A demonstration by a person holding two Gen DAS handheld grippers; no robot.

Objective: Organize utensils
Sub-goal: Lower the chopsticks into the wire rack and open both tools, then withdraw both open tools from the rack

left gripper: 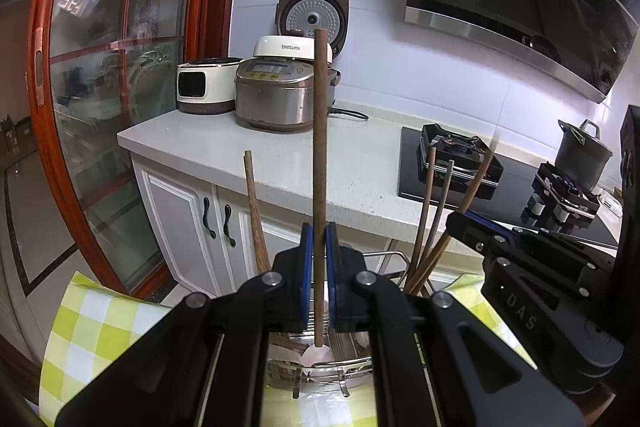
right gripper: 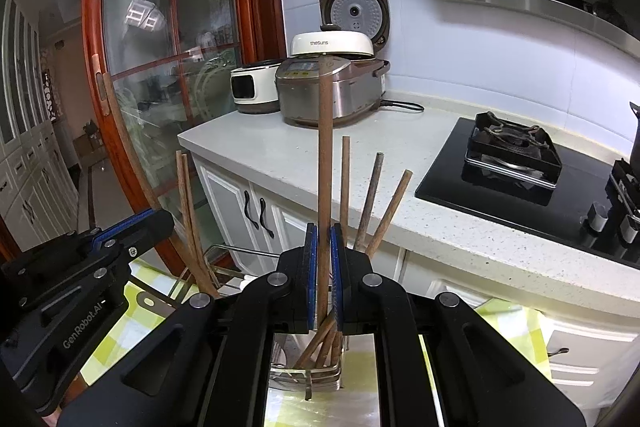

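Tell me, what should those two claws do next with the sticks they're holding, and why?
Probably lower and let go. The left claw is shut on an upright wooden spoon, its bowl already down in the metal rack. The right claw grips a chopstick whose lower end sits among other chopsticks in the holder.

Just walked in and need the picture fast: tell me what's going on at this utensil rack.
A person holds a gripper in each hand. The left gripper is shut on a wooden-handled spoon, upright, its pale bowl low in the wire rack. The right gripper is shut on a chopstick standing over the rack's cup, where several other chopsticks lean. The rack sits on a green checked cloth.
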